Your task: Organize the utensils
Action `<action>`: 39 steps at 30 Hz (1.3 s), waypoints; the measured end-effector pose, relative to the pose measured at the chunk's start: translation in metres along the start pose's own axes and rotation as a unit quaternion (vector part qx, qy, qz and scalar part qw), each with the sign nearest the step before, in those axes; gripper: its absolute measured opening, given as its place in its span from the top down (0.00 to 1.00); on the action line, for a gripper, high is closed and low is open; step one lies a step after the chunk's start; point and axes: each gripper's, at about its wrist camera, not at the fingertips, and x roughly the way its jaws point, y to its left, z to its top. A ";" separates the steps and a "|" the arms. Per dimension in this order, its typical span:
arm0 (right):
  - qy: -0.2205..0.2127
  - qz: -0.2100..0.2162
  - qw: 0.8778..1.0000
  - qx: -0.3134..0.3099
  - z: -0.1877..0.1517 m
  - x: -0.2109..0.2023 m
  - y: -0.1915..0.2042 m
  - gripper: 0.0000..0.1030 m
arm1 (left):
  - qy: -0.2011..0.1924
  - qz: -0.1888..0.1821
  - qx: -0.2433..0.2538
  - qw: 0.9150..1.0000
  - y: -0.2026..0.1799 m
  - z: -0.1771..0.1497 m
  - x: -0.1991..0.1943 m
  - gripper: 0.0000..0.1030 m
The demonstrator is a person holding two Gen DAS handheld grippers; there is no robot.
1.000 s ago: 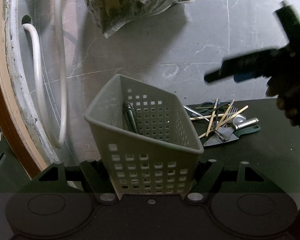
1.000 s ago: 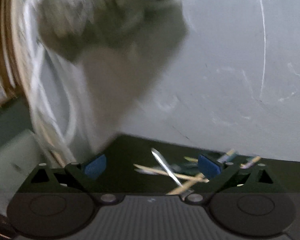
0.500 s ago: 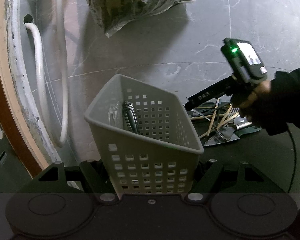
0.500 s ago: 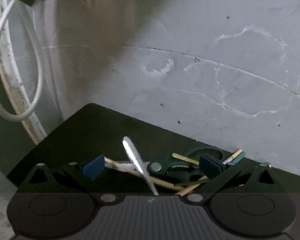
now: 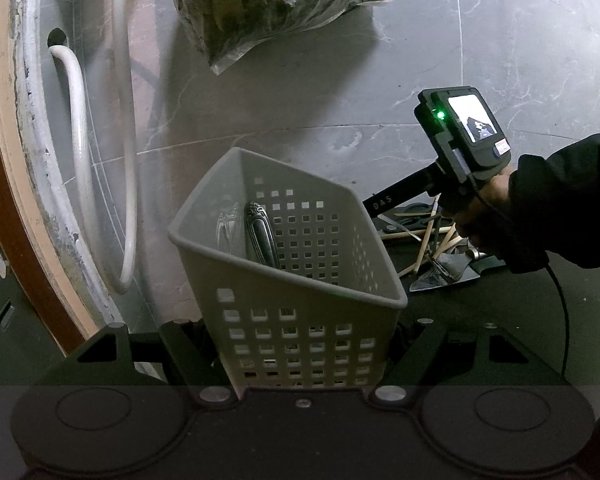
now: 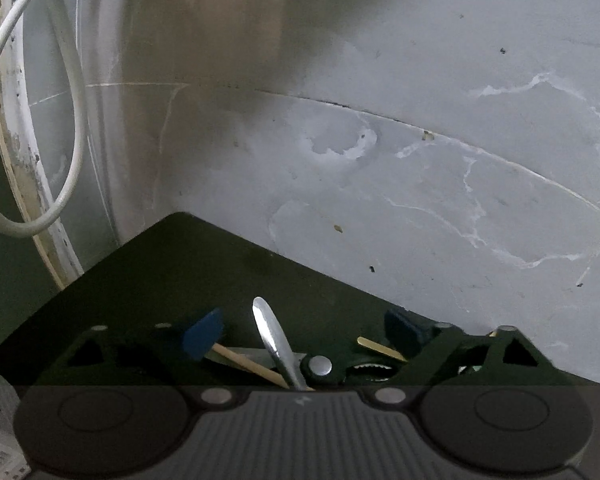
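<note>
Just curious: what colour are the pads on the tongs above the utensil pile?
Blue pads, clearest in the right wrist view.

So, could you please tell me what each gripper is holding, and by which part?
Left gripper clamps the grey perforated plastic basket by its lower walls. Right gripper is open, holding nothing.

A perforated grey basket (image 5: 300,304) stands tilted, holding two ornate silver handles (image 5: 260,236); chopsticks, scissors and a server lie piled (image 5: 432,248) on the dark surface (image 5: 500,312).
</note>
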 end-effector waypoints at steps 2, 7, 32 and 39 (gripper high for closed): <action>0.005 -0.002 1.000 -0.001 0.000 0.004 0.001 0.20 | 0.000 0.000 0.000 1.000 0.000 0.000 0.000 0.25; 0.014 -0.008 1.000 -0.019 -0.002 0.009 0.009 0.26 | 0.000 0.000 0.000 1.000 0.000 0.000 0.000 0.25; 0.015 -0.022 0.999 -0.031 -0.009 0.009 0.016 0.85 | 0.000 0.000 0.000 1.000 0.000 0.000 0.000 0.25; -0.010 -0.018 0.999 -0.028 -0.008 -0.008 0.015 0.88 | 0.000 0.000 0.000 1.000 -0.001 0.001 0.000 0.25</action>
